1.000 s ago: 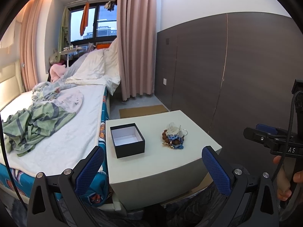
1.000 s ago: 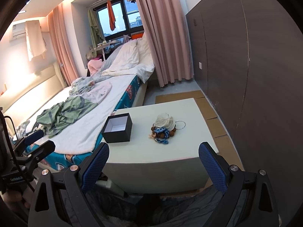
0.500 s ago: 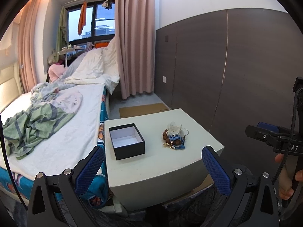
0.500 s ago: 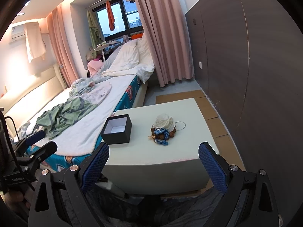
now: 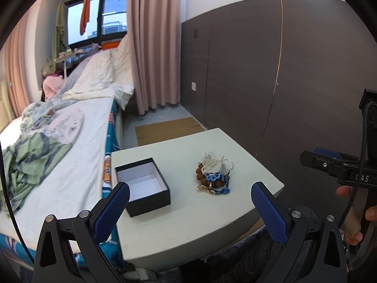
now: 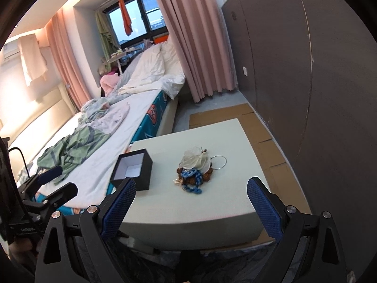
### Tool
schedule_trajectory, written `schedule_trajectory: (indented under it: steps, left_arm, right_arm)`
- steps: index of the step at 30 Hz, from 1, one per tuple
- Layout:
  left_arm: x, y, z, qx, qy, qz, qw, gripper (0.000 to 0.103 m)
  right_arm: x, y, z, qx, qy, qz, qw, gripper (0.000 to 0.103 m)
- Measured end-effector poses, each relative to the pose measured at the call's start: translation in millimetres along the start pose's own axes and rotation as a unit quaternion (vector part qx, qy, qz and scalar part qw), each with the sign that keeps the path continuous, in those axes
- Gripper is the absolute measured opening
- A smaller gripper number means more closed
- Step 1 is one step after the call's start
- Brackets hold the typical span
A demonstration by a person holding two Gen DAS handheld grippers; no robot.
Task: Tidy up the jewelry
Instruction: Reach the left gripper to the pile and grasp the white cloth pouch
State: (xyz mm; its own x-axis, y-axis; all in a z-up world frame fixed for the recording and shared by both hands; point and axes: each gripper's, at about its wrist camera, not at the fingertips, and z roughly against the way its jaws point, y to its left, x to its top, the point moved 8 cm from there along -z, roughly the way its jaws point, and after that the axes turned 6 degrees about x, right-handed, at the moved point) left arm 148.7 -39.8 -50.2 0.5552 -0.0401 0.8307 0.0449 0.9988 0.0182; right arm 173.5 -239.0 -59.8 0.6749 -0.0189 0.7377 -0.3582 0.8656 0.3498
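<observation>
so, scene: a bedroom seen from two hand-held tools, both pointed at a low cream-white square table point(image 5: 179, 224) beside a bed.
left gripper: the black two-finger left gripper with blue textured pads point(image 5: 189, 211) is held over the near edge of the table, its fingers spread wide with nothing between them; its left pad sits in front of the box's near corner in the left wrist view.
right gripper: the matching black right gripper with blue pads point(image 6: 191, 208) is likewise spread wide and carrying nothing, hanging short of the table's near edge.
box: a small square black cardboard box with a white lining point(image 5: 143, 185) stands open and upright on the left part of the tabletop, lid not seen, inside bare.
jewelry: a tangled pile of jewelry point(image 5: 213, 175) lies to the right of the box, well apart from it, near the middle of the table; it holds brown wooden beads, a blue chain-link piece at the front, a whitish translucent petal-like piece on top and a small gold-coloured bit at the near left.
ring: a thin silver hoop point(image 6: 219, 162) lies flat, touching the pile's far right side.
person: fingers point(image 5: 353, 212) grip the right tool's handle at the right edge of the left wrist view.
bed: a white-sheeted bed point(image 6: 99, 141) with a crumpled green striped cloth point(image 6: 70, 148) runs along the table's left side.
floor: flattened brown cardboard point(image 6: 264, 132) lies beyond and to the right of the table, under the dark wall panels.
</observation>
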Motion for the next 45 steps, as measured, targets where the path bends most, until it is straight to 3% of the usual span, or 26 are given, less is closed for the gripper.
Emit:
schedule_trajectory:
  steps: [13,15,26,28,37,41,44,45]
  left_arm:
    - [17,-22,-74,-0.045,0.062,-0.024,0.9968,0.087]
    - [18,-24,-86,-0.053,0.074,-0.023,0.9956,0.08]
    - [16,-42,-150,-0.082,0.129,-0.036,0.9876,0.069]
    - [16,-44,-159,-0.08,0.137,-0.037,0.9867,0.063]
    - [4,-62,-204,-0.097,0.181,-0.054,0.9771,0.059]
    - [-5,-60,-227,-0.077,0.212,-0.053,0.9729,0.052]
    - [-6,-61,-237,-0.077,0.217,-0.045,0.9721,0.035]
    - [-7,-61,-239,-0.08,0.217,-0.044,0.9719,0.025]
  right_arm:
    - [13,-44,-53,-0.007,0.039,-0.046,0.998,0.096]
    - [13,-50,-62,-0.009,0.046,-0.051,0.998,0.096]
    - [8,-78,-86,-0.032,0.072,-0.073,0.994,0.096]
    - [8,-84,-87,-0.037,0.072,-0.079,0.994,0.096]
    - [1,-110,-92,-0.056,0.081,-0.109,0.989,0.096]
    - [-4,-115,-97,-0.06,0.09,-0.116,0.987,0.096]
    - [-4,-115,-102,-0.053,0.095,-0.119,0.987,0.096]
    - [-5,-113,-102,-0.052,0.096,-0.118,0.987,0.096]
